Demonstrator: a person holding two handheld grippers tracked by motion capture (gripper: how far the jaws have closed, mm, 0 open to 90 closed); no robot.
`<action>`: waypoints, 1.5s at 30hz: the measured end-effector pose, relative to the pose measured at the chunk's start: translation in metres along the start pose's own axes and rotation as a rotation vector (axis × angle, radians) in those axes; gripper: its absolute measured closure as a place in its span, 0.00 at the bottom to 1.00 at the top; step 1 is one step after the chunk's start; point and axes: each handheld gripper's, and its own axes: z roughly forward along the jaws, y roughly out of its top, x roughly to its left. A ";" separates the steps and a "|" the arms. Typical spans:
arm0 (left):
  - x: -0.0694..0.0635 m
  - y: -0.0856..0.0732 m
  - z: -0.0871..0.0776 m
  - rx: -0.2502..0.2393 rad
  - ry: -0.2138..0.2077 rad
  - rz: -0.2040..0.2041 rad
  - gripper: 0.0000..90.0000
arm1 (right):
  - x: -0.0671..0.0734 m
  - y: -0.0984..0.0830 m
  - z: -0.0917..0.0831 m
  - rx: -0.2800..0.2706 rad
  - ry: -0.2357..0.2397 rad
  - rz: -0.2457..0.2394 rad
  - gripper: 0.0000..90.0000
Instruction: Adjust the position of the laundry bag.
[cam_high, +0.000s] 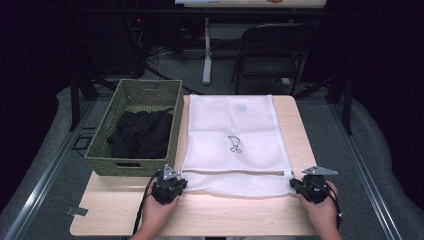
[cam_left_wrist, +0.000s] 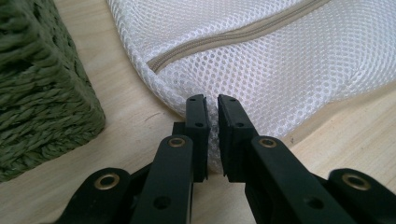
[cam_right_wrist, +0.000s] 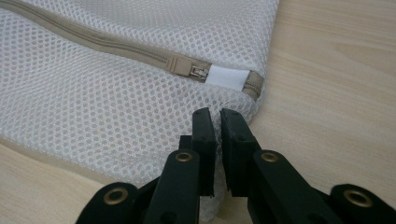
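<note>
Two grippers clamped on one white mesh laundry bag (cam_high: 235, 142), spread flat on the light wooden table (cam_high: 200, 215) just right of the green woven basket (cam_high: 140, 127). Dark clothing (cam_high: 142, 135) heaped inside that basket, probably one garment, though too dim to tell. Left gripper (cam_high: 181, 183) pinching the bag's near left corner, mesh squeezed between its black jaws (cam_left_wrist: 212, 116). Right gripper (cam_high: 293, 183) pinching the near right corner (cam_right_wrist: 217, 122), just below the beige zipper (cam_right_wrist: 93, 42) and its small slider (cam_right_wrist: 187, 67).
</note>
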 end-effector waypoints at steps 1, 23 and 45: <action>0.000 0.000 0.000 0.001 0.002 -0.001 0.93 | 0.001 0.000 -0.001 0.002 0.001 -0.002 0.94; 0.002 0.004 -0.011 -0.020 -0.034 -0.010 0.94 | 0.005 0.004 -0.011 -0.042 -0.002 -0.028 0.94; 0.002 0.003 -0.030 -0.015 -0.064 0.000 0.94 | 0.017 0.002 -0.025 -0.060 0.001 -0.078 0.94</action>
